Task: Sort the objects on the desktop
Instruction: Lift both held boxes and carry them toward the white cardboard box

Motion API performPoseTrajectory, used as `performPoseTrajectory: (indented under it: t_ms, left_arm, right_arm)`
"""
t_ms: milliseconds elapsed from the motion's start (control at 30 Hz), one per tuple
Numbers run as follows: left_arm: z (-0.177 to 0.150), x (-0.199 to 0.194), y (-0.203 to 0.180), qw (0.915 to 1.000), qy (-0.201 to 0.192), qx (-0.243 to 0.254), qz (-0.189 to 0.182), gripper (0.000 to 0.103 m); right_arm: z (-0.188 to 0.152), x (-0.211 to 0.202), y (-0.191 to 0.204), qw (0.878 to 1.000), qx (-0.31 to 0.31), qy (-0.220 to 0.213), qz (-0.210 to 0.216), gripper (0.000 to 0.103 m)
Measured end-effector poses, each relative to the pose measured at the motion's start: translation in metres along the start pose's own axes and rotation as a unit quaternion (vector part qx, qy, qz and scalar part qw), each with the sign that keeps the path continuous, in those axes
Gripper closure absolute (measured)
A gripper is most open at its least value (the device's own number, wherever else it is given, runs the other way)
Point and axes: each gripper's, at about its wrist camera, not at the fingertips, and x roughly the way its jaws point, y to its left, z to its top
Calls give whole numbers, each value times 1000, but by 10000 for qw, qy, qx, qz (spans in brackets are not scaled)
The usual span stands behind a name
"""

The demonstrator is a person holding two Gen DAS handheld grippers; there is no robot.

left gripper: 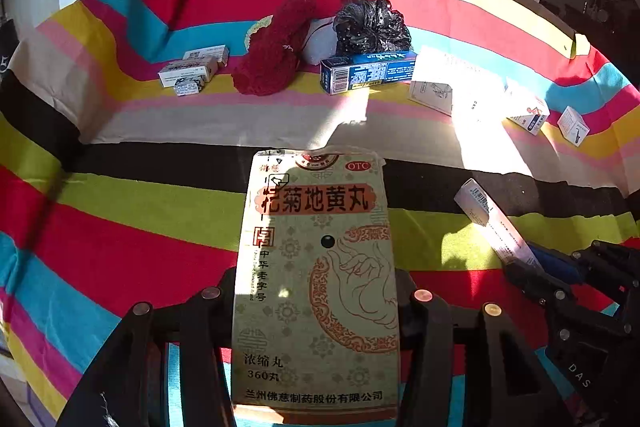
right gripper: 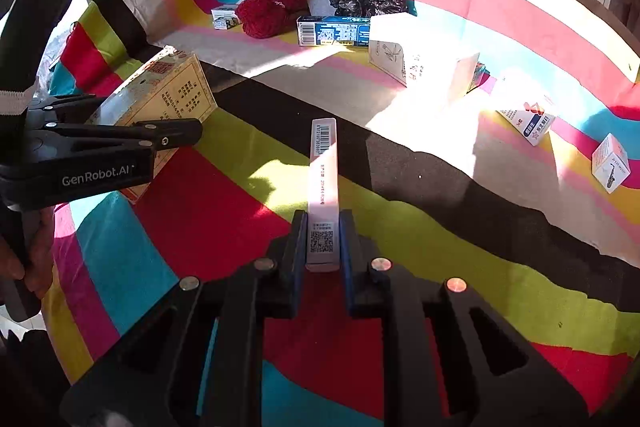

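My left gripper (left gripper: 316, 291) is shut on a large cream medicine box (left gripper: 316, 267) with Chinese print, held above the striped cloth; it also shows in the right wrist view (right gripper: 160, 95) at the left, clamped by the left gripper (right gripper: 176, 135). My right gripper (right gripper: 322, 247) is shut on a slim white box (right gripper: 323, 183) with a barcode, pointing forward; the slim box shows at the right of the left wrist view (left gripper: 492, 223), held by the right gripper (left gripper: 532, 267).
On the striped cloth (right gripper: 240, 211) at the back lie small white boxes (left gripper: 188, 69), red yarn (left gripper: 272, 47), a black frilly bundle (left gripper: 372, 25), a blue box (left gripper: 368, 71) and a big white box (right gripper: 416, 59). Two small boxes (right gripper: 528, 119) (right gripper: 610, 163) sit far right.
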Motion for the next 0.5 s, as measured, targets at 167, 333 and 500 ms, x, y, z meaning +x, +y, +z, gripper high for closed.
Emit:
performPoseTrajectory:
  t_ms: [167, 333, 500]
  left_arm:
    - [-18, -22, 60, 9998, -70, -173, -35, 52]
    - [-46, -55, 126, 9981, -106, -598, 78, 52]
    - [-80, -81, 176, 9950, -71, -922, 370, 52]
  right_arm:
    - [-10, -8, 33, 9996, -28, 24, 268, 85]
    - [-10, -17, 93, 9966, -389, -181, 708, 85]
    - [-6, -16, 167, 9873, -1063, -299, 1139, 85]
